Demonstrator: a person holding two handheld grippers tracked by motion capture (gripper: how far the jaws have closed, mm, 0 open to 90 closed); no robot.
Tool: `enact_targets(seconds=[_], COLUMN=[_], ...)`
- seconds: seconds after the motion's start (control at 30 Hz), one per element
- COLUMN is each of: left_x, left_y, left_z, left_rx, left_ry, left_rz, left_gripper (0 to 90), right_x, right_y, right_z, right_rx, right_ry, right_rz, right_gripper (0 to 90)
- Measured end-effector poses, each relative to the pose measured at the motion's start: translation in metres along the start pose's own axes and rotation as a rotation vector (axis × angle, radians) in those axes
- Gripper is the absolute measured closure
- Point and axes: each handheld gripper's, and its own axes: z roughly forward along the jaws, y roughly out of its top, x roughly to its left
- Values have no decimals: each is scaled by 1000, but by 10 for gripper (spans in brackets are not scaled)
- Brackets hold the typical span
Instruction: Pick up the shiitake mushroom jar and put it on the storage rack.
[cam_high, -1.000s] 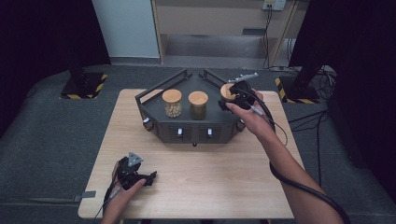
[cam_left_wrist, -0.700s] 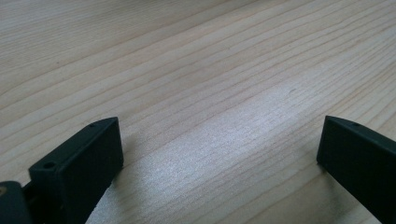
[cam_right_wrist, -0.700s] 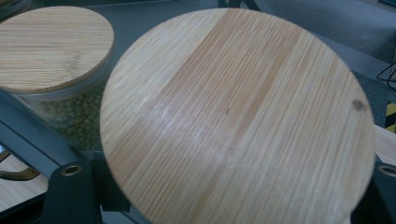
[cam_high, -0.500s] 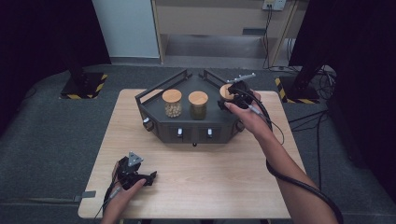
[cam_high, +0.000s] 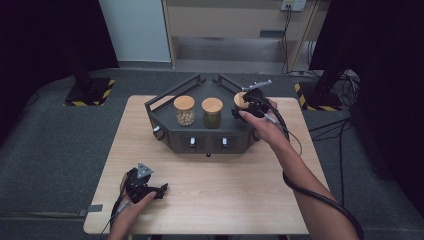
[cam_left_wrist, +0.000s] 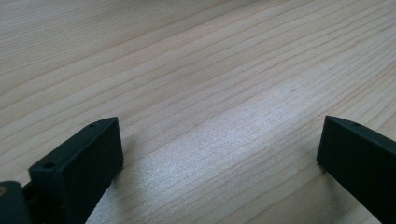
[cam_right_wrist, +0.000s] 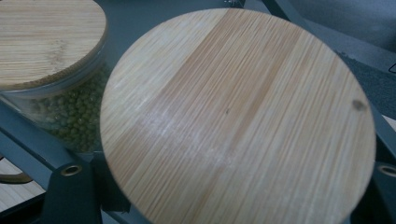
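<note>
Up at the right end of the dark rack (cam_high: 165, 102), right of frame centre in the high view, the third jar (cam_high: 241, 100) is what the right gripper (cam_high: 250, 106) has hold of: its jaws are closed as far as the jar allows, flanking the bamboo lid (cam_right_wrist: 238, 116) in the right gripper view, probably to lift it out. Beside it stand the green-bean jar (cam_high: 212, 112) and the pale-bean jar (cam_high: 184, 110). Lower left, the left gripper (cam_high: 161, 190) rests idle on the table (cam_high: 225, 200), jaws wide apart and holding nothing.
</note>
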Motion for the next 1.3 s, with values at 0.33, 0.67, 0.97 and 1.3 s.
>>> enact_targets(seconds=[0.33, 0.67, 0.97, 1.3], left_x=[0, 0, 0, 0], left_y=[0, 0, 0, 0], left_z=[0, 0, 0, 0], left_rx=[0, 1, 0, 1], left_ry=[0, 0, -1, -1], left_rz=[1, 0, 0, 1], left_gripper=[0, 0, 0, 0], right_x=[-3, -2, -4, -6], right_y=[-4, -7, -11, -16], right_z=[6, 12, 14, 15], right_rx=[10, 20, 18, 4], right_ry=[14, 14, 19, 27], right_rz=[17, 22, 31, 45], right_gripper=[255, 255, 255, 255])
